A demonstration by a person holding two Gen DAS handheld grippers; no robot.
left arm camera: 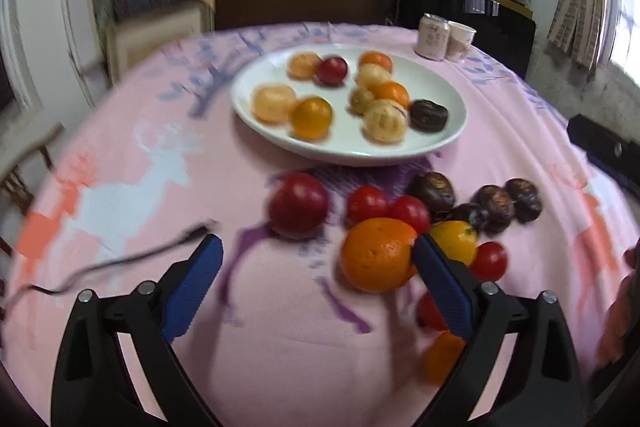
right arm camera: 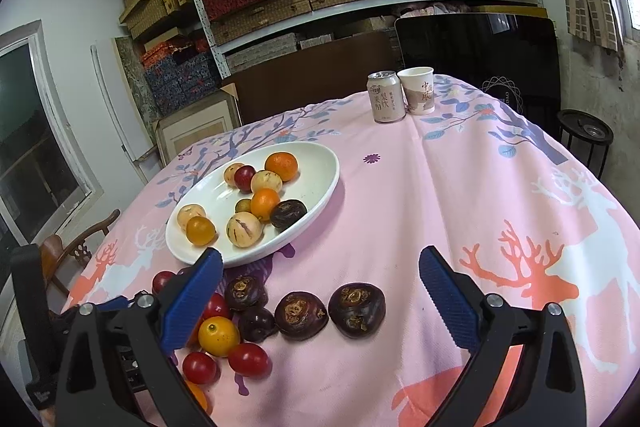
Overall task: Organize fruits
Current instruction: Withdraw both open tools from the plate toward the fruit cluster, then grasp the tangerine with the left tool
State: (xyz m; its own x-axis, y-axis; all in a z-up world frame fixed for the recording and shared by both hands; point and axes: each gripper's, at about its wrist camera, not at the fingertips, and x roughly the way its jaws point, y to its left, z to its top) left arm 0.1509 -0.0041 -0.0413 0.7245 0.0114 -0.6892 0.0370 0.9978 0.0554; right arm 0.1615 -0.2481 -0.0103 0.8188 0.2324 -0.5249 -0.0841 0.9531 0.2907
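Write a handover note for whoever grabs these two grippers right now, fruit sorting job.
Left gripper: open, empty, low over the cloth, the big orange against its right finger. Image blurred there.
Right gripper: open, empty, hovering above the dark brown fruits.
White plate: already holds a mix of oranges, pale yellow fruits, one red fruit and one dark brown fruit.
Still loose on the pink tablecloth, in front of the plate: the big orange, a large red fruit, a small yellow-orange fruit, several cherry tomatoes and four dark brown fruits.
Can and paper cup stand at the far edge, untouched.
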